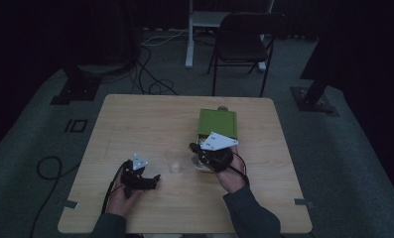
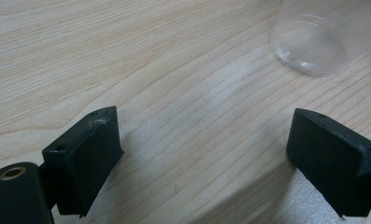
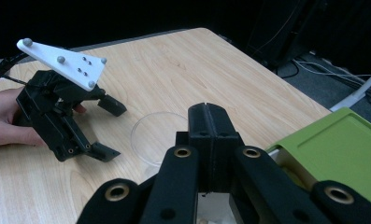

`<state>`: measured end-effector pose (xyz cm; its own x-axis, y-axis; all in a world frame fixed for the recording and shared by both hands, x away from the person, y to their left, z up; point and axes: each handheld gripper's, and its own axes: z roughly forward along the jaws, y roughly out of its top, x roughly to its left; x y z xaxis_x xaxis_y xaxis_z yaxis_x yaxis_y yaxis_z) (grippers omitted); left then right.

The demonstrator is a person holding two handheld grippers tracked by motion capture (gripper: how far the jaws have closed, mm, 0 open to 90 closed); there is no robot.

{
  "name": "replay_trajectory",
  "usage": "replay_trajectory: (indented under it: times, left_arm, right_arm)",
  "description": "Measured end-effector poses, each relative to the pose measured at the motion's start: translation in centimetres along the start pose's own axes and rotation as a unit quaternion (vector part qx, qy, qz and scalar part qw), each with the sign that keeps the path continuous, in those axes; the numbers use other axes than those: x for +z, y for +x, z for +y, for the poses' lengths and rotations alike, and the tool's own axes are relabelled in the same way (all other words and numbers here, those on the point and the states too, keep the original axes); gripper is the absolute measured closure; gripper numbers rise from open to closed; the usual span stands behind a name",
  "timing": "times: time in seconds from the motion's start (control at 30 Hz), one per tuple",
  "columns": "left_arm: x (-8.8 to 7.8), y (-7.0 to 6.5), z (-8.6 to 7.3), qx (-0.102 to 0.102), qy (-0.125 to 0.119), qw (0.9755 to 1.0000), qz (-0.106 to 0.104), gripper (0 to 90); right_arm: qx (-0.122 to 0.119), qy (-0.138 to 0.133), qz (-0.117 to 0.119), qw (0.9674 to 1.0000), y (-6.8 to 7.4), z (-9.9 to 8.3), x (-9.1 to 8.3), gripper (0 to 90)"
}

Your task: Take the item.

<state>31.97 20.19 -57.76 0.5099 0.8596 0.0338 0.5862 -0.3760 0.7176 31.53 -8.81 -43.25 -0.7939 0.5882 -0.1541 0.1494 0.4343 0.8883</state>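
fingers, left gripper [image 1: 155,179]: spread wide, holding nothing, low over the desk [image 1: 135,119]; aimed at the clear plastic cup [image 1: 173,159] just to its right.

fingers, right gripper [image 1: 194,148]: pressed together in the right gripper view, pads [image 3: 210,126] meeting with nothing visible between them; set at the near end of the green box [image 1: 217,124].

item, clear plastic cup: upright on the desk between the two grippers, near both, touching neither. judged very light, thin-walled, smooth and likely slippery; it would flex or crack under a hard squeeze and tip at a nudge. suggested hold: across the wall below the rim, light pressure, or one finger inside the rim and one outside.

item, green box: lies flat, right of the cup, toward the far edge. judged stiff, stable.

view notes: left gripper view gives the cup's base [image 2: 309,44] and the wood grain close up. right gripper view gives the cup's open rim [image 3: 157,135], the left gripper [image 3: 108,130] side-on, and a pale part under the box's green top [image 3: 346,149]. high view gives the overall layout, a chair [image 1: 244,39] and cables on the floor beyond.
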Motion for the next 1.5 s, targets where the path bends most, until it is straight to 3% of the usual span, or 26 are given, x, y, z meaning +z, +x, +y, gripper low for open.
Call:
replay_trajectory:
  times: [0.73, 1.0, 1.5]
  left_arm:
    - [0.0, 0.0, 0.0, 0.0, 0.0, 1.0, 0.0, 10.9]
    - [0.0, 0.0, 0.0, 0.0, 0.0, 1.0, 0.0, 10.9]
    - [0.0, 0.0, 0.0, -0.001, 0.0, 1.0, 0.0, 10.9]
  right_arm:
    - [0.012, -0.007, 0.024, 0.9996, 0.2, 1.6, 2.0, 90.0]
    - [0.011, -0.006, 0.033, 0.9994, 0.5, 2.7, 3.7, 90.0]
    - [0.019, 0.023, 0.043, 0.9986, 0.5, 2.1, 6.5, 90.0]
